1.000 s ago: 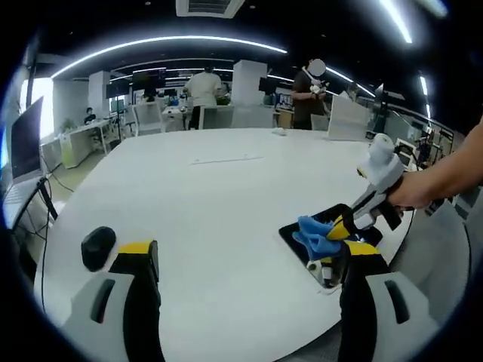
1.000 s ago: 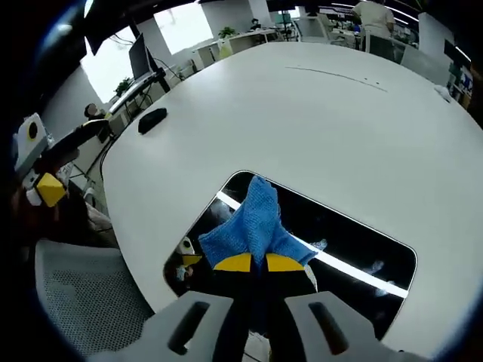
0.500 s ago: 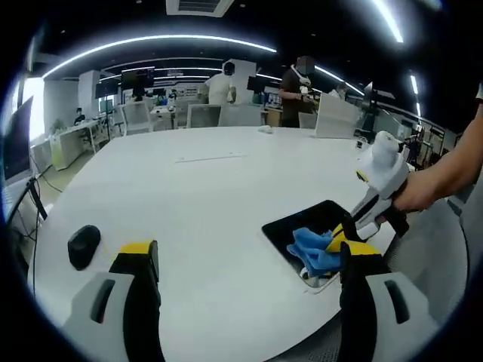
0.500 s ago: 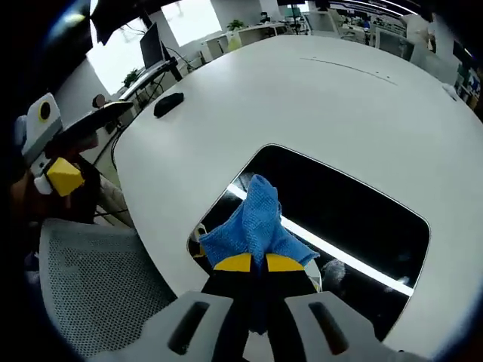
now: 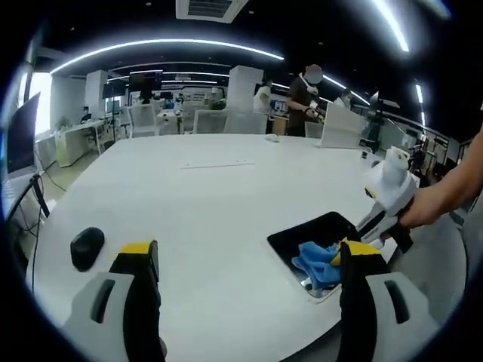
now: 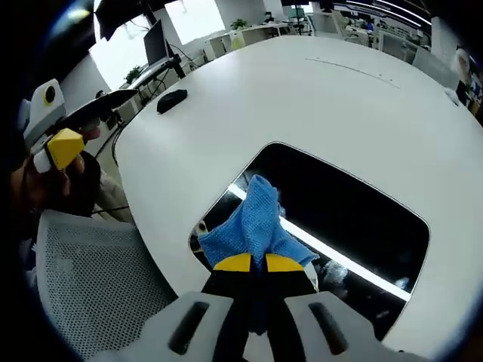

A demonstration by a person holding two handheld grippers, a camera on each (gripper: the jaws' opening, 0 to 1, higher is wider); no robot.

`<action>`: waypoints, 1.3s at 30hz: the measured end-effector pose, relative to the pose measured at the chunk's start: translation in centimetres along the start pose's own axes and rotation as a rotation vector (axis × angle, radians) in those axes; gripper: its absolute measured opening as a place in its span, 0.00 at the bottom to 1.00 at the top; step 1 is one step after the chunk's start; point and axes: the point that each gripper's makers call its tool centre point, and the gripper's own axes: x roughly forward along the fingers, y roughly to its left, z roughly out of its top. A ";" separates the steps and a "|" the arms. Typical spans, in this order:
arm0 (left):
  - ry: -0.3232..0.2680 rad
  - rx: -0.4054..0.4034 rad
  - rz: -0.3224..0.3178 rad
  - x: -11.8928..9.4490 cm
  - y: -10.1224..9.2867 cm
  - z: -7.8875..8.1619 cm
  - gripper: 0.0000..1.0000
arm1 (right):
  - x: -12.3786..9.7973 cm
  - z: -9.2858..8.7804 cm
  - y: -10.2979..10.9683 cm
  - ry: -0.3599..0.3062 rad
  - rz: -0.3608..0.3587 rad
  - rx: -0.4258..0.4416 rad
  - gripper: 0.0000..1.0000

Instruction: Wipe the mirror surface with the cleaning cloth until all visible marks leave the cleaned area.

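A dark rectangular mirror lies flat on the white round table, reflecting a ceiling light strip. My right gripper is shut on a blue cleaning cloth, which rests on the mirror's near corner. In the left gripper view the mirror sits at the table's right edge with the cloth on it, and the right gripper comes in from the right in a person's hand. My left gripper hovers open above the table, nothing between its jaws.
A black computer mouse lies on the table's left side, also seen as the mouse in the right gripper view. A grey mesh chair stands beside the table's edge. People and desks fill the far office background.
Both views shifted only slightly with the hands. The cloth stays on the mirror's near corner in the right gripper. The left gripper remains open.
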 end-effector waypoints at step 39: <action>-0.037 -0.026 0.003 -1.0 -0.4 -0.2 0.99 | -0.5 -1.6 1.3 -0.002 0.037 0.066 0.00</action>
